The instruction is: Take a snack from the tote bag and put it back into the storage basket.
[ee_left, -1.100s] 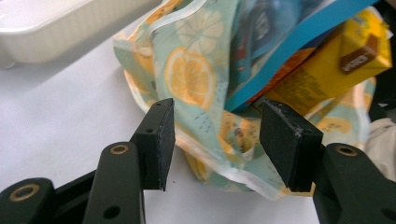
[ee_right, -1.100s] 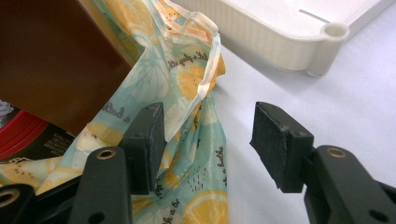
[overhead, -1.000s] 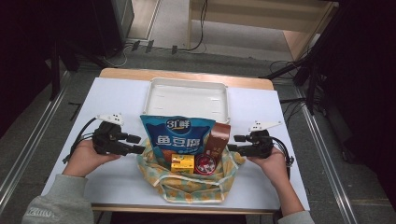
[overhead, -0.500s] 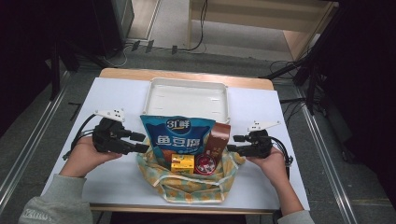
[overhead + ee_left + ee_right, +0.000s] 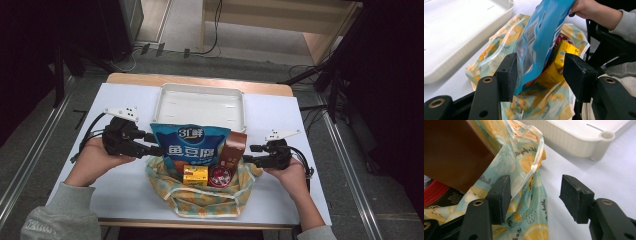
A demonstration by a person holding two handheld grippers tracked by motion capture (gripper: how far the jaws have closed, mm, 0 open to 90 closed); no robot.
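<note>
A lemon-print cloth bag (image 5: 200, 192) lies open at the table's near edge. Out of it stand a tall blue snack packet (image 5: 192, 145) and a brown box (image 5: 234, 147), with a yellow box (image 5: 195, 175) and a red round tin (image 5: 219, 175) in front of them. My left gripper (image 5: 152, 149) is at the packet's left side. In the left gripper view it (image 5: 540, 75) is open with the blue packet's (image 5: 541, 42) lower edge between the jaws. My right gripper (image 5: 250, 159) is at the bag's right rim, and it (image 5: 535, 195) stands open around the bag's cloth edge (image 5: 524, 170).
An empty white tray (image 5: 200, 105) sits just behind the bag, and its corner (image 5: 579, 137) is close to my right gripper. The white table top (image 5: 120, 185) has bare room left and right of the bag. The person's right hand (image 5: 589, 10) shows beyond the packet.
My left gripper has edged a little to the right, onto the blue packet's side. The right gripper and the bag's contents have hardly moved.
</note>
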